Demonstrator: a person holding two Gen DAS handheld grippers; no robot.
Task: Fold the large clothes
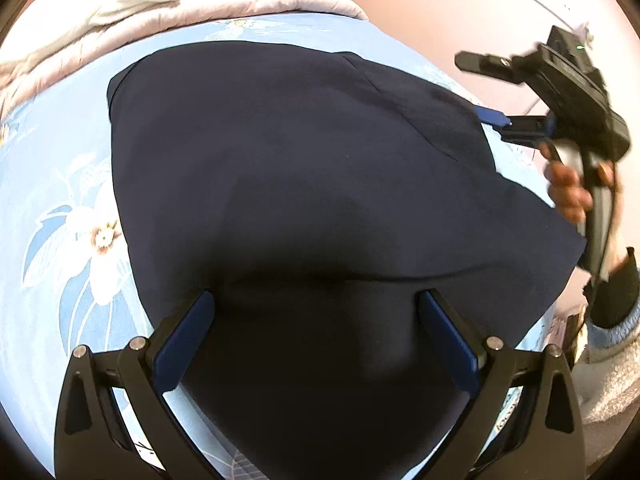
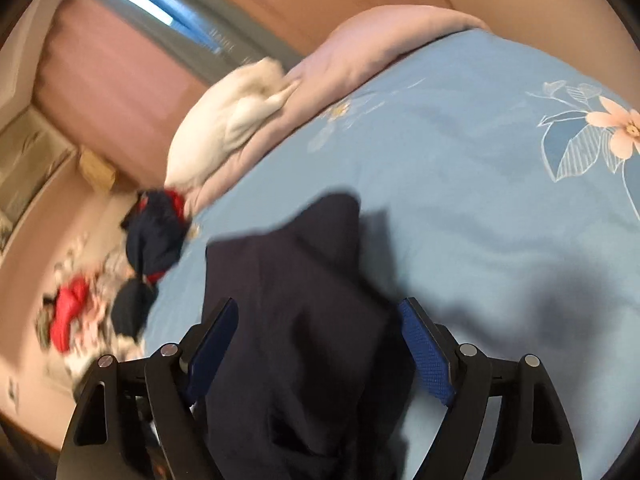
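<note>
A large dark navy garment [image 1: 300,160] lies spread on a light blue floral bedsheet [image 1: 80,184]. My left gripper [image 1: 316,296] hovers over its near part, jaws wide and open, pads clear of the cloth. In the left wrist view my right gripper [image 1: 468,84] sits at the garment's far right edge, held by a hand [image 1: 568,192], with its jaws apart. In the right wrist view the right gripper [image 2: 318,302] is open, and a rumpled fold of the navy garment [image 2: 304,280] lies between its blue pads [image 2: 424,352] without being pinched.
A pink quilt [image 2: 380,48] and a white cloth [image 2: 224,128] are bunched along the bed's far edge. Beside the bed, a pile of red, navy and patterned clothes [image 2: 120,280] lies on the floor. The blue sheet [image 2: 480,200] stretches to the right.
</note>
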